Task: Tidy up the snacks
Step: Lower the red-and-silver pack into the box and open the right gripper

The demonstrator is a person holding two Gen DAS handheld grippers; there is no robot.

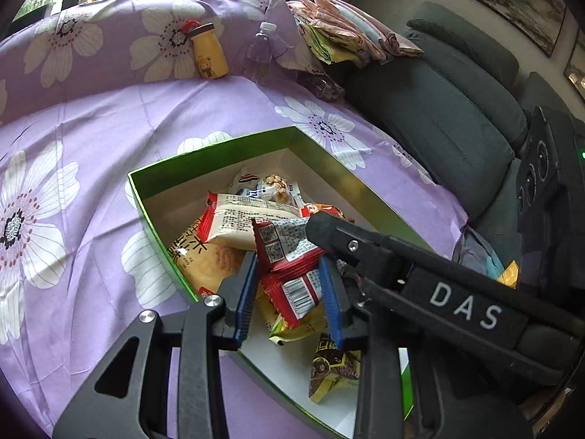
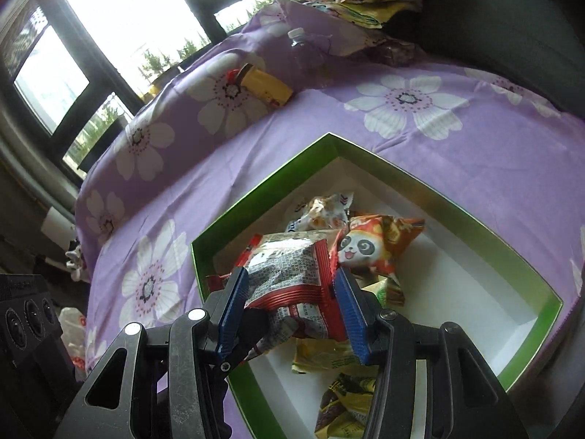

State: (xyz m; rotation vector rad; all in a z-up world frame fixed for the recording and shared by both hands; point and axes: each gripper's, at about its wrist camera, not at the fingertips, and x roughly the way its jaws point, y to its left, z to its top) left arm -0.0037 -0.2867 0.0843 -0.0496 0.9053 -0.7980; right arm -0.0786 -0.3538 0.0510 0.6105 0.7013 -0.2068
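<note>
Both grippers are seen from their own wrist cameras, and each is closed on a snack packet above an open green box (image 1: 219, 148). Between the blue pads of the left gripper (image 1: 292, 292) a red packet (image 1: 289, 267) with a barcode is pinched; in that view the right gripper's black body crosses in from 3 o'clock, its tip over the packet at about 1 o'clock. In the right wrist view, the right gripper (image 2: 292, 307) is clamped on a red-edged packet with grey print (image 2: 292, 274). Whether the two grippers share one packet cannot be told.

The box is set on a purple flowered cloth (image 1: 91, 128) spread over a soft surface. More snacks are piled inside it, among them a large pale bag (image 1: 237, 219) and a panda-printed packet (image 2: 369, 248). At 12 o'clock beyond the box, a yellow bottle (image 1: 208, 51) and a clear water bottle (image 1: 261, 51) are propped against the raised cloth, well apart from the box.

The step in hand is judged to be placing the held snack into the box. It would be done well if the packet is lowered over a bare patch of the white floor, clear of the green wall, and released only once low, so the pile is not disturbed.
</note>
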